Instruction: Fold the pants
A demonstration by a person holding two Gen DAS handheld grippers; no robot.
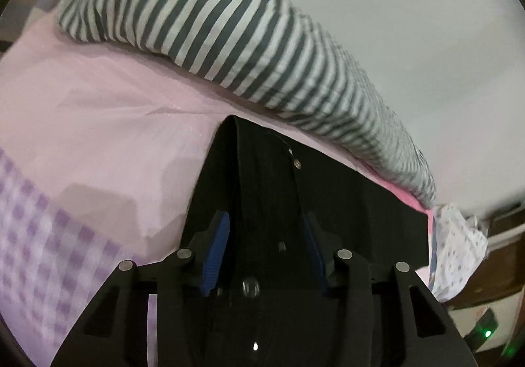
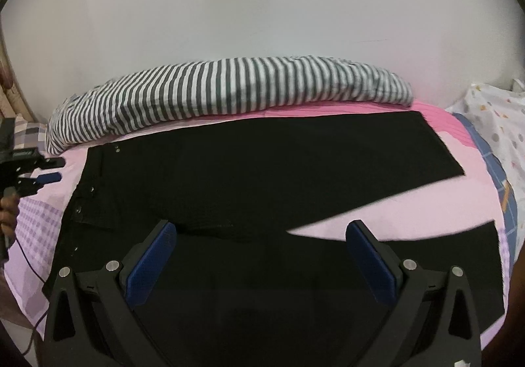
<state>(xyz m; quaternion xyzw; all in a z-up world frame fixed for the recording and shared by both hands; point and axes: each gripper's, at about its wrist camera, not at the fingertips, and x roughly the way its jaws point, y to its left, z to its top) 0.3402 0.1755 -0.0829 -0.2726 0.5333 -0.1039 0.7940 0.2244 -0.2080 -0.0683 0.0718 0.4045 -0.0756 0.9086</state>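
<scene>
Black pants lie spread flat on a pink sheet, waistband at the left, the two legs splayed apart toward the right. My right gripper is open and empty, hovering over the near leg. My left gripper is open over the waistband end of the pants, with dark cloth lying between its blue pads. It also shows in the right wrist view at the left, beside the waistband, a hand holding it.
A grey-and-white striped bolster lies along the wall behind the pants. The pink sheet meets a purple checked cloth at the left. A white dotted pillow sits at the right.
</scene>
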